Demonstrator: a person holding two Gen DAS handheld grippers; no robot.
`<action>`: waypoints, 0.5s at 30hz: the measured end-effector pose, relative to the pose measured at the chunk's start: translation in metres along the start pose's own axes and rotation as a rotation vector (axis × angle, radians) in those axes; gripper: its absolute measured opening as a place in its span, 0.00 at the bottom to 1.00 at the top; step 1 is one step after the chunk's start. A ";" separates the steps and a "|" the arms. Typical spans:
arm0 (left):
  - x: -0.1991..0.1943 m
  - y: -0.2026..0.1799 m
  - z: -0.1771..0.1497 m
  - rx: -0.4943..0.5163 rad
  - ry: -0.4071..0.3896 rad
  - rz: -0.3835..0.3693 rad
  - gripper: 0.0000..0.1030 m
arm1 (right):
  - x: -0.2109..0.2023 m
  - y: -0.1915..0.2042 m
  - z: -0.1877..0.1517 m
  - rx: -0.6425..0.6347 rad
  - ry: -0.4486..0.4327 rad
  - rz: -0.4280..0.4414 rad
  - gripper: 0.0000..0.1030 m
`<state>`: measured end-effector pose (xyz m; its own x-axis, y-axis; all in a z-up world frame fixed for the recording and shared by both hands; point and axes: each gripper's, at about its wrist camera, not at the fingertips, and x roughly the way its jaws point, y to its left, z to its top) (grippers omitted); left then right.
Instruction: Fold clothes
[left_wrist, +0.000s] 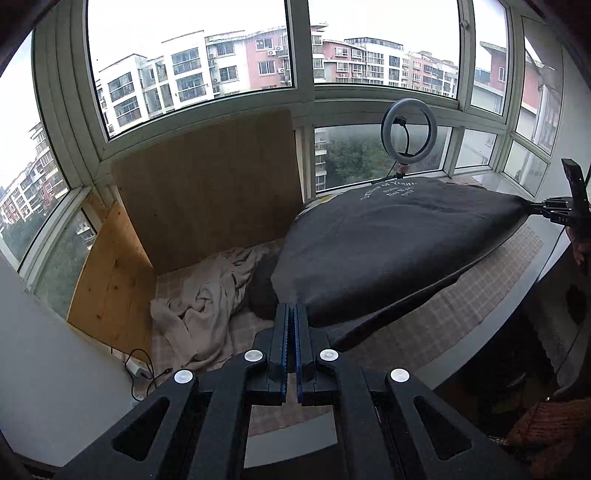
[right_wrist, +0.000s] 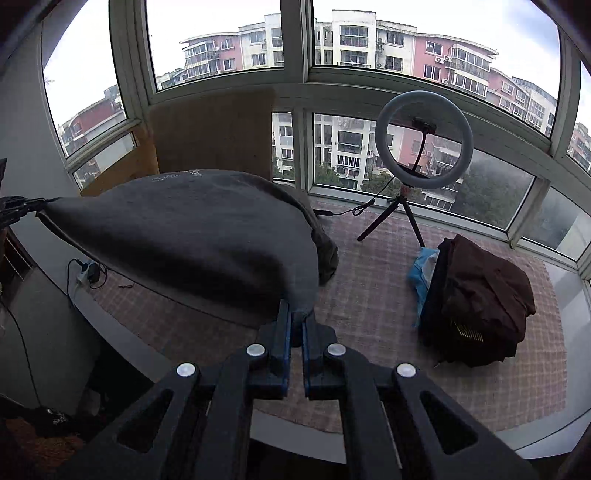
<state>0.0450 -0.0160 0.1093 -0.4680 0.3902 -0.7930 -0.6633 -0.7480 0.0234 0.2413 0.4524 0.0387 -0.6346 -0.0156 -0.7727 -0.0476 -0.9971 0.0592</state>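
Observation:
A dark grey T-shirt (left_wrist: 399, 243) with white lettering hangs stretched in the air above the checked mat (left_wrist: 480, 291). My left gripper (left_wrist: 294, 308) is shut on one corner of it. The other gripper (left_wrist: 535, 208) pinches the far corner at the right edge of the left wrist view. In the right wrist view the same T-shirt (right_wrist: 192, 240) spreads to the left, and my right gripper (right_wrist: 297, 314) is shut on its near corner. The left gripper (right_wrist: 37, 206) shows at the left edge there, clamped on the opposite corner.
A crumpled beige garment (left_wrist: 207, 295) lies by the wooden boards (left_wrist: 207, 184). A ring light on a tripod (right_wrist: 423, 147) stands by the window. A stack of dark brown clothes (right_wrist: 480, 299) rests on the checked mat (right_wrist: 369, 280) beside a blue item (right_wrist: 423, 269). A power strip (right_wrist: 88, 273) lies at the left.

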 end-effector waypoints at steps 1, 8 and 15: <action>0.024 -0.005 -0.023 -0.009 0.061 -0.020 0.02 | 0.022 -0.003 -0.026 0.026 0.053 0.020 0.04; 0.175 -0.040 -0.174 -0.089 0.423 -0.144 0.02 | 0.157 -0.016 -0.180 0.231 0.354 0.149 0.04; 0.191 -0.025 -0.193 -0.111 0.523 -0.137 0.07 | 0.167 -0.020 -0.188 0.234 0.441 0.228 0.06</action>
<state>0.0854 -0.0267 -0.1602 -0.0106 0.1905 -0.9816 -0.6188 -0.7724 -0.1432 0.2812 0.4554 -0.2100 -0.2679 -0.3096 -0.9123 -0.1491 -0.9222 0.3568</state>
